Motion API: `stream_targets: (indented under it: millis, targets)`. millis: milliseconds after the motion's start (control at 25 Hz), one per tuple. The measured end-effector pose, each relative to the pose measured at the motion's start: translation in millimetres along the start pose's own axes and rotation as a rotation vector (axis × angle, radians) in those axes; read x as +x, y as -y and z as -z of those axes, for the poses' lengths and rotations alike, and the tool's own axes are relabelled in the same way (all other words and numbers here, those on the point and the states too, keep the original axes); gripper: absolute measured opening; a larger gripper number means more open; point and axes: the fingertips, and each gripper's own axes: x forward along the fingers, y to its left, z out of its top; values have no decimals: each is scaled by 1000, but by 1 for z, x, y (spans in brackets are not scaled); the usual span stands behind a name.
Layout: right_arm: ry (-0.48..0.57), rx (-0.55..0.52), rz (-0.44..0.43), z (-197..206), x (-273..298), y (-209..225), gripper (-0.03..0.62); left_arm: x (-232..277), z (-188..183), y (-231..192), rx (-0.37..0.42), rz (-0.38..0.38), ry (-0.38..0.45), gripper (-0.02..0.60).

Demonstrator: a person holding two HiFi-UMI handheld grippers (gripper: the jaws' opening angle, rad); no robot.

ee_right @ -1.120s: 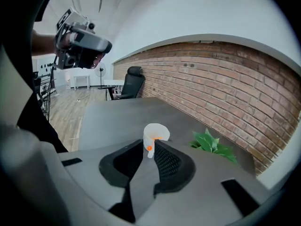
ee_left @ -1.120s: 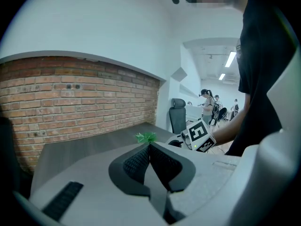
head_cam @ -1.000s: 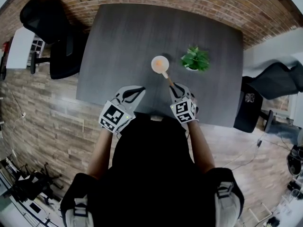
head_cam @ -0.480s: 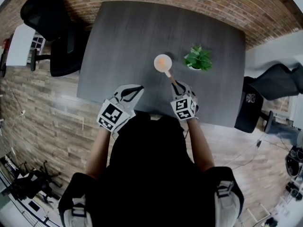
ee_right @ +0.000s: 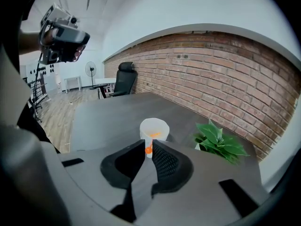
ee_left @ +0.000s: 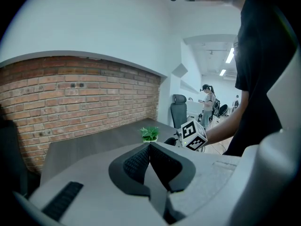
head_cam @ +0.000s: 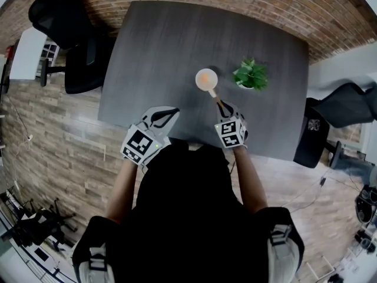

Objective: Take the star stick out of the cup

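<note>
A white cup (head_cam: 206,78) stands on the dark table (head_cam: 159,46), right of its middle. An orange star stick (head_cam: 214,95) leans out of the cup toward me. My right gripper (head_cam: 222,105) is shut on the stick's near end. In the right gripper view the cup (ee_right: 154,127) is just beyond the jaws and the stick (ee_right: 148,148) sits pinched between them at the right gripper (ee_right: 148,145). My left gripper (head_cam: 172,112) hovers over the table's near edge, shut and empty. In its own view the left gripper (ee_left: 149,146) has its jaws pressed together.
A small green potted plant (head_cam: 251,75) stands just right of the cup, also in the right gripper view (ee_right: 218,138). Black office chairs stand at the left (head_cam: 65,28) and the right (head_cam: 339,102) of the table. A brick wall runs behind.
Hardly anything differs: the head view has shifted slightly, and both grippers, the cup and the stick keep the same places relative to each other.
</note>
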Motion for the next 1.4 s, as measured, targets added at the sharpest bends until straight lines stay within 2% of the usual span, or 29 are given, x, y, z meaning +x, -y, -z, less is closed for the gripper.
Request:
stream_targets:
  millis: [280,520,880,1200,1400]
  targets:
    - [-5,8,-3,0,3,0,35,-9,-1,-4,-60,-27,13,2]
    - [19,27,-11,-4,6,1,23,-13,1,-5,-52,-52,24,2]
    - [25,18,-27,-6,7,-1,18,-19,3,-1,-79,-84,24,2]
    - [29,9,-41,-5,1,-3,15,-17,1,7,-93,-87,28,2]
    - [35,0,-47,-6,-4,-4,15,-17,-2,11,-73,-92,45,2]
